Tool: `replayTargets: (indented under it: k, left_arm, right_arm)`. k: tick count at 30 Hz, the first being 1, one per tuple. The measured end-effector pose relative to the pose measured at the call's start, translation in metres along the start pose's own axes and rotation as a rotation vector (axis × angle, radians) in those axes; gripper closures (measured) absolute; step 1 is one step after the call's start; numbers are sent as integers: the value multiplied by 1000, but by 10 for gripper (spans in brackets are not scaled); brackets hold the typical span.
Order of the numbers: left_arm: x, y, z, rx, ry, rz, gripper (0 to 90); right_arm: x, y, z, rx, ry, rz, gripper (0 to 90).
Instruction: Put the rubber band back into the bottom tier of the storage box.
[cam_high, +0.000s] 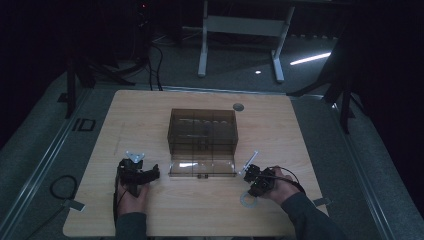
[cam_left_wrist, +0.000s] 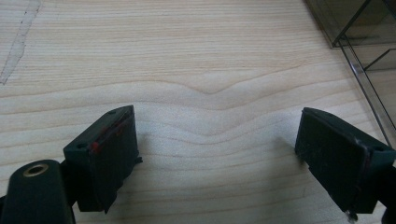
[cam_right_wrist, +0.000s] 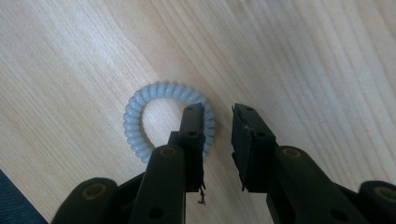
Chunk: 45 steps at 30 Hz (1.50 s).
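Dim surroundings are swallowing most of the room beyond the table (cam_high: 200, 215); only grey flooring, a pale desk frame (cam_high: 240, 30) and dark stands at the edges are making themselves out in the high view. Cables on the left floor are fading into shadow and cannot be traced.

Light wood-grain laminate is forming the tabletop, with a small round grommet (cam_high: 238, 106) showing near its far edge. At the centre a smoky translucent plastic box (cam_high: 202, 132) is standing, rectangular, with internal dividers; its contents are too dark to identify. A clear flap is lying flat on the table along its near side. In the left gripper view only a corner of this box (cam_left_wrist: 359, 42) is entering at the upper right, cut off by the frame.

The left gripper (cam_left_wrist: 217, 154) is resting low over bare wood, its black jaws spread wide with nothing between them. A hand (cam_high: 132, 200) is gripping it from below.

The right gripper (cam_right_wrist: 218, 135) is hanging over a pale blue-grey spiral coil ring (cam_right_wrist: 163, 121), ribbed and glossy, lying flat on the table near the front right. Its jaws are parted narrowly; one jaw is covering part of the ring's right side, and whether it is touching the ring cannot be determined. In the high view the ring (cam_high: 246, 200) is partly hidden beneath the right gripper (cam_high: 257, 182).
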<state>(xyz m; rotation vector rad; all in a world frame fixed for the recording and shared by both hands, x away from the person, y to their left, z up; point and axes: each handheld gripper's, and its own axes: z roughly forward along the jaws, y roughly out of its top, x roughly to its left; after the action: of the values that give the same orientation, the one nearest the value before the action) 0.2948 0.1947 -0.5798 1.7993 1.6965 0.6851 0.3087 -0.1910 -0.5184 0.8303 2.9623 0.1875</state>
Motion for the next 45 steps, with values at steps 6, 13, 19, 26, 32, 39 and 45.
replayTargets:
  k: [6,13,19,26,32,39,45]
  left_arm:
    - [0,0,0,0,0,0,130]
    - [0,0,0,0,0,1,130]
    - [0,0,0,0,0,0,130]
    - [0,0,0,0,0,1,130]
    - [0,0,0,0,0,0,130]
    - [0,0,0,0,0,0,130]
    - [0,0,0,0,0,0,130]
  right_arm:
    - [2,1,4,21,5,-10,749]
    - [2,1,8,45,9,-21,759]
    - [3,2,11,60,8,-24,788]
    - [4,4,11,79,-7,-40,818]
    - [7,6,10,78,-11,-46,821]
    - [7,8,5,73,-12,-46,821]
    - [6,10,2,56,-12,-44,821]
